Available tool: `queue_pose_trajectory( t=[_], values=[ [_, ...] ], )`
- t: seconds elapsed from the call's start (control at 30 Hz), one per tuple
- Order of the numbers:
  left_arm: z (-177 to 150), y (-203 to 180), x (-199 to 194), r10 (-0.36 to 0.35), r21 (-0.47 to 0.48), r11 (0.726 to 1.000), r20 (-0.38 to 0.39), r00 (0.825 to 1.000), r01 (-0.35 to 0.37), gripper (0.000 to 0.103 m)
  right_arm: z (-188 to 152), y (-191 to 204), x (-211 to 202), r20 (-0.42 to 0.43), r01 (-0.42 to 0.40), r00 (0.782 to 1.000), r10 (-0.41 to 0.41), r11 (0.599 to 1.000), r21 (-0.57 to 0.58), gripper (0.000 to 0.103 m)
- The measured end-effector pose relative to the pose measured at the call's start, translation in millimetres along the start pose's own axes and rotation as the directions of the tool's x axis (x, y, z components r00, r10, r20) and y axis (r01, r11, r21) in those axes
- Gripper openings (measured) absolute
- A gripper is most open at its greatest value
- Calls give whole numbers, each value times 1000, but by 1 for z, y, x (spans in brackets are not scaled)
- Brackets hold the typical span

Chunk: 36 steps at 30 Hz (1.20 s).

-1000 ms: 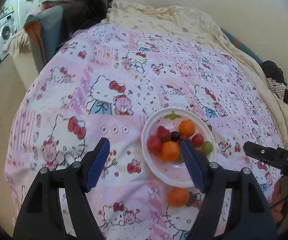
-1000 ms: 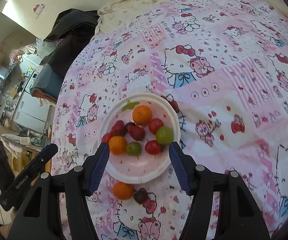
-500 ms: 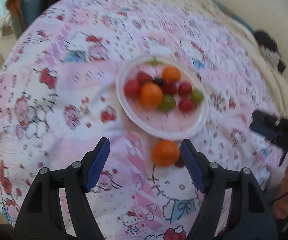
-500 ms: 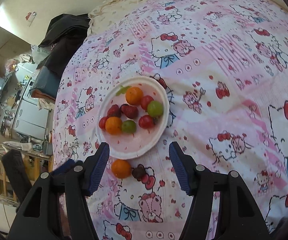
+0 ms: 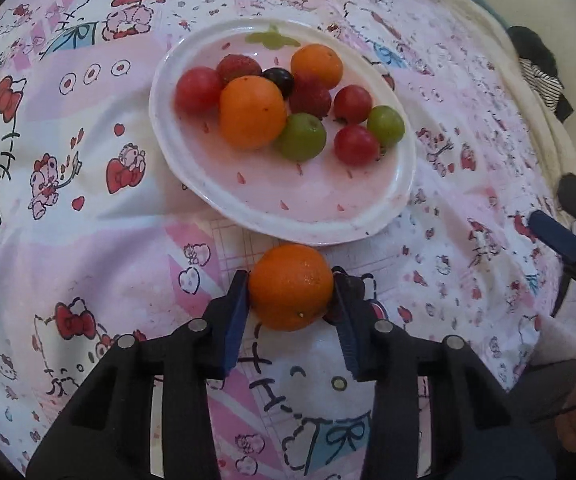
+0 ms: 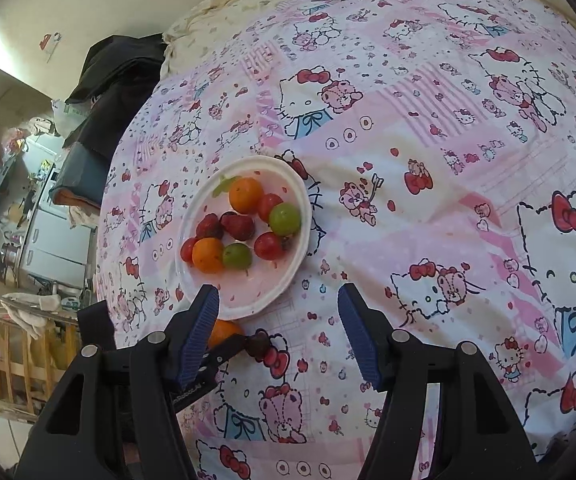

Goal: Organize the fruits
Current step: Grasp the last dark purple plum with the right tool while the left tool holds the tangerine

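Grasp step: left tool [image 5: 291,292], jaws just closing, pinches the stray orange [image 5: 290,287] on the bedsheet [image 5: 88,208] just below the plate [image 5: 402,184]; right tool [image 6: 278,320] hovers half-open, empty; next, lift orange onto plate

Both wrist views (steeply downward) share the plate [image 5: 208,196].
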<state>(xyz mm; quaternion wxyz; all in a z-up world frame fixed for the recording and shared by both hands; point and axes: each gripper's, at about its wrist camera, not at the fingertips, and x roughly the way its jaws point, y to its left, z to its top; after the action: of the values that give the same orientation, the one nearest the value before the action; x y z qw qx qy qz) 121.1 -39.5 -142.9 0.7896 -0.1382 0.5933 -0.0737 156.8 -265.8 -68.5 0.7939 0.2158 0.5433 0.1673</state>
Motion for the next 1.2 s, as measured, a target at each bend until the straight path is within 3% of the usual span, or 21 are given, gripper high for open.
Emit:
queue_pose_trajectory(
  t=[0.07,0.2,0.37,0.57,0.7,0.83,0.87,0.93,1.0,1.1,1.2],
  values=[
    [-3,0,-8,44,15,999,16,999,-45,36,-1,4,3,-8,0,1000,-1,1000,-14,65],
    [-4,9,-28,50,-7,999,39,998,-50,36,-6,13,11,-29,17,999,-19,998,-61,65],
    [-9,25,-57,119,-35,993,78,990,-116,36,-17,21,28,-85,31,996,-39,995,-98,65],
    [-27,44,-80,149,-106,984,80,986,-141,36,-34,35,67,-197,70,974,-108,979,-192,65],
    [-32,49,-88,184,-123,977,94,978,-172,36,-46,49,94,-225,117,956,-187,948,-295,64],
    [-35,56,-92,184,-151,974,99,978,-168,36,-57,63,117,-234,146,939,-251,910,-389,53],
    [-36,56,-92,181,-153,974,100,978,-165,36,-59,65,120,-231,154,936,-264,901,-407,45],
    [-36,57,-91,185,-150,974,104,977,-168,36,-66,73,130,-201,193,925,-323,853,-485,41],
    [-36,58,-91,189,-151,973,106,976,-172,36,-70,77,133,-170,210,922,-347,820,-532,29],
    [-35,58,-90,183,-159,973,108,977,-165,36,-71,77,131,-161,202,927,-339,813,-545,27],
    [-33,54,-89,212,-140,971,116,970,-195,36,-70,73,124,-176,179,934,-311,833,-523,27]
  ],
)
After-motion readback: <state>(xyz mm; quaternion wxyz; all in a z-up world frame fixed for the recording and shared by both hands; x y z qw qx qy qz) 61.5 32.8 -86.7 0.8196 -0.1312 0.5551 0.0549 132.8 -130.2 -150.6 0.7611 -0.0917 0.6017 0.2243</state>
